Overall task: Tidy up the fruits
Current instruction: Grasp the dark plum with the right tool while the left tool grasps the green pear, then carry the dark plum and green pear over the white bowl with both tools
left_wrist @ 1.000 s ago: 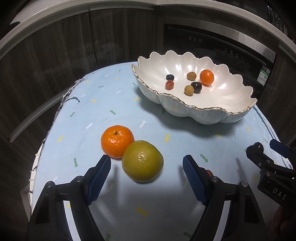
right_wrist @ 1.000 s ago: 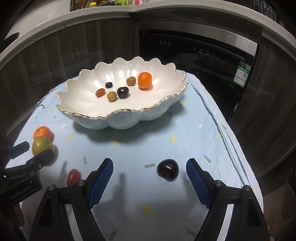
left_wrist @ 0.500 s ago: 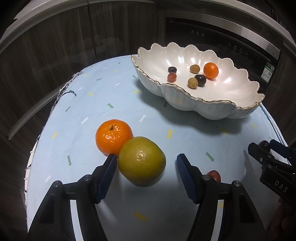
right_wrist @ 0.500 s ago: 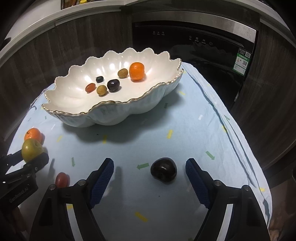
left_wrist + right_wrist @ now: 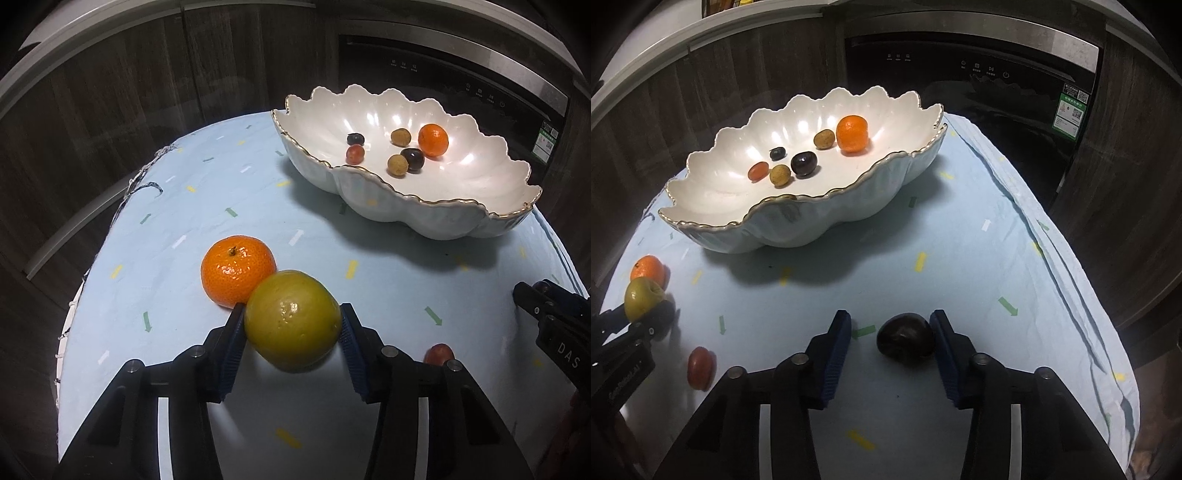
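Left wrist view: the left gripper (image 5: 292,326), jaws just closing, is clamping the green citrus (image 5: 292,320) at its widest girth; firm, smooth, probably slippery. The right gripper (image 5: 891,338), also closing, is bracketing the dark plum (image 5: 905,339), one pad touching, the other apart.

Dim room, one light overhead: the pale blue table (image 5: 388,288) glows while the dark cabinets at twelve o'clock sink into murk. Glare spots shine inside the white bowl (image 5: 798,129), its soft shadow spilling toward six. Heavy fisheye bending and black vignette at every corner. Centre sharp; the red fruit (image 5: 700,367) at eight o'clock smears.
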Demonstrator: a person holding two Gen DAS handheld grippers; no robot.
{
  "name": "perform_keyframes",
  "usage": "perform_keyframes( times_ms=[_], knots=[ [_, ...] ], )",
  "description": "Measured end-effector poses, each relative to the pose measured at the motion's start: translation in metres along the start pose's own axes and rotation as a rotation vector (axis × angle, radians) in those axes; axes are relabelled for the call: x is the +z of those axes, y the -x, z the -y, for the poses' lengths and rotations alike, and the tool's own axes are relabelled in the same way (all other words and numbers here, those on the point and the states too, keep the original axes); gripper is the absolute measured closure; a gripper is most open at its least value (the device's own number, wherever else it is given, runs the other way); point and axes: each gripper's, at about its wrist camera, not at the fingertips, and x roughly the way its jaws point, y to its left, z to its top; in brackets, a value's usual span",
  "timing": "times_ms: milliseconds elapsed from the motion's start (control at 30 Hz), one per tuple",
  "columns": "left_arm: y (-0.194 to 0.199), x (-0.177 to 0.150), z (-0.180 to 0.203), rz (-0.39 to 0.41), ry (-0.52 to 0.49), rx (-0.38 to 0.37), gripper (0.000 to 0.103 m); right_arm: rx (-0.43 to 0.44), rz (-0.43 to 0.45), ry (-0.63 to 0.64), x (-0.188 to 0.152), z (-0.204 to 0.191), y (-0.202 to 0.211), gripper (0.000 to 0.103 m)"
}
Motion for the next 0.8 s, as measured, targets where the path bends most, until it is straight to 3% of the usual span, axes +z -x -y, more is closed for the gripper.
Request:
perform_keyframes(
  times_ms=[67, 167, 800],
  knots=[
    [0.000, 0.000, 0.000, 0.000, 0.001, 0.000, 0.055, -0.008, 0.003, 0.001, 0.000, 0.001, 0.001, 0.069],
    [0.001, 0.000, -0.001, -0.002, 0.008, -0.005, 0.055, -0.013, 0.001, -0.005, 0.001, 0.003, 0.001, 0.073],
    [0.025, 0.001, -0.002, 0.024, 0.014, -0.028, 0.055, 0.004, 0.053, -0.006, 0.006, 0.002, 0.024, 0.073]
  ],
)
